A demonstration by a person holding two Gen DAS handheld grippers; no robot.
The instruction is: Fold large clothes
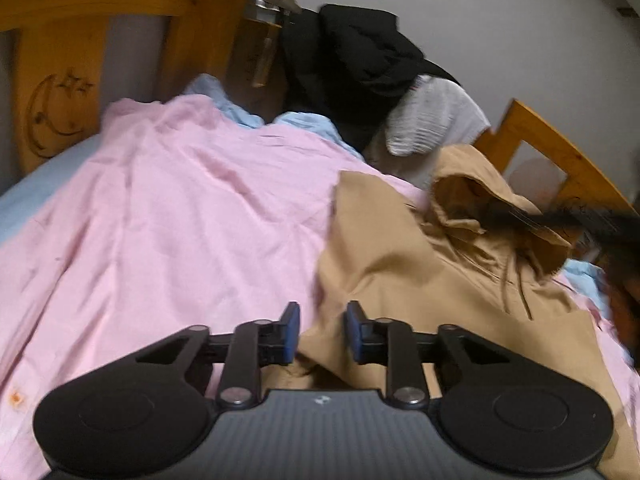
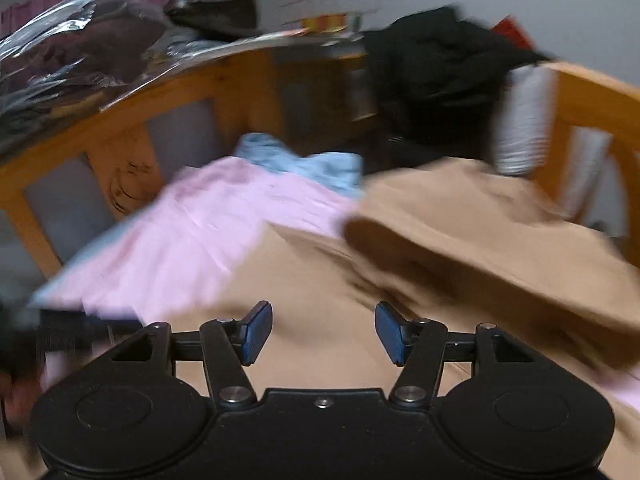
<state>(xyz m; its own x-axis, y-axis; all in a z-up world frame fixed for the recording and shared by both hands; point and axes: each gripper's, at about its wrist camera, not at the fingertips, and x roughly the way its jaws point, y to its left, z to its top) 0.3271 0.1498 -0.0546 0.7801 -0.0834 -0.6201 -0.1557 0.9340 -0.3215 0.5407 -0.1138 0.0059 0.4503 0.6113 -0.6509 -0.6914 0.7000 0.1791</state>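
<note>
A tan hooded jacket point(image 1: 420, 280) lies spread on the bed, hood point(image 1: 472, 200) toward the far right, on top of a pink cloth point(image 1: 180, 200). My left gripper point(image 1: 322, 332) hovers over the jacket's left edge, where tan meets pink; it is open with a narrow gap and nothing between the blue pads. In the right wrist view, which is blurred, the tan jacket point(image 2: 320, 280) fills the foreground with a folded-over part point(image 2: 480, 240) at the right. My right gripper point(image 2: 324, 332) stands open above it, jaws wide and empty.
A wooden bed frame point(image 1: 60, 80) with a carved moon and stars rings the bed. Black clothes point(image 1: 352, 60) and a white ribbed garment point(image 1: 432, 120) are heaped at the far side. Light blue fabric point(image 1: 304, 122) shows behind the pink cloth. Plastic-wrapped items point(image 2: 72, 48) sit beyond the rail.
</note>
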